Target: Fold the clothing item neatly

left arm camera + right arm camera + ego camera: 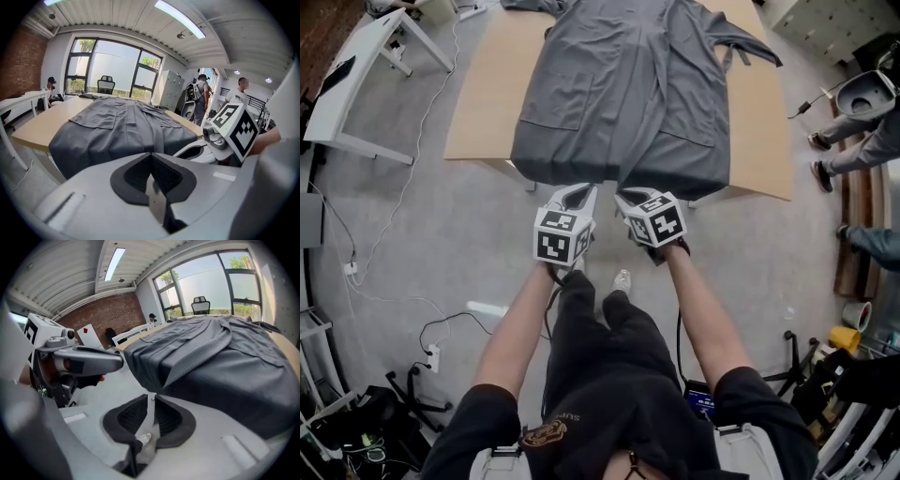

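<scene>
Finding no word, number or brand fully readable in any view.

Logging black-and-white square code patterns, without letters or digits, on the marker cube (561,236) of the left gripper (578,194), lower centre of the head view, and on the matching cube (659,220) of the right gripper (625,197) just to its right.

Noting a curved line of small pale lettering over a yellowish emblem (546,433) on the dark shirt (609,375), bottom centre of the head view; proving too small to read.

Noting a red mark (86,330) on a white panel (91,338), upper left of the right gripper view; showing no legible characters.
</scene>
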A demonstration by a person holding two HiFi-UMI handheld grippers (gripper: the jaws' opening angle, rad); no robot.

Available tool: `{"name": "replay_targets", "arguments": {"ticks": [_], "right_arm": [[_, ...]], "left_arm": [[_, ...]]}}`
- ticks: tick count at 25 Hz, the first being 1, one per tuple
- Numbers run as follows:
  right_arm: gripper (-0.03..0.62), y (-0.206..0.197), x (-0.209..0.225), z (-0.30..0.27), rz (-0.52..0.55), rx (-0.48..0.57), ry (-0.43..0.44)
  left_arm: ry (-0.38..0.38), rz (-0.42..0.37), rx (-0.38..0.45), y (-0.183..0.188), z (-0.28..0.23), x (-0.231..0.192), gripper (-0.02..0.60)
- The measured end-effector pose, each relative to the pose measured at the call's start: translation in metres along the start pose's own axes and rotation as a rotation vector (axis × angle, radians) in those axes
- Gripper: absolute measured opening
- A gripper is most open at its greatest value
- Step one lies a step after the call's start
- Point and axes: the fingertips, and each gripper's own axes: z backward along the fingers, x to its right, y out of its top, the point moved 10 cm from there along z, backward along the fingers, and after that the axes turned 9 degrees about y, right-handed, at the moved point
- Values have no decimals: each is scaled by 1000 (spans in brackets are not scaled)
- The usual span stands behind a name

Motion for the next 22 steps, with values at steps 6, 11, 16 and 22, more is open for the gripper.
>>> {"name": "replay_targets", "arguments": {"ticks": [6, 11, 16, 22], "right_arm": [[41, -7, -9, -3, -25, 29, 18], [41, 22, -3, -9, -26, 94, -16], [41, 42, 6, -32, -97, 131, -113], [6, 44, 1, -35, -139, 142, -148]], "left_arm": [[1, -2, -34, -7, -2, -11, 8], [3, -5, -44, -7, -2, -18, 8], [-14, -4, -44, -4, 3, -25, 8], [-30, -8, -41, 0, 6, -43, 8]]}}
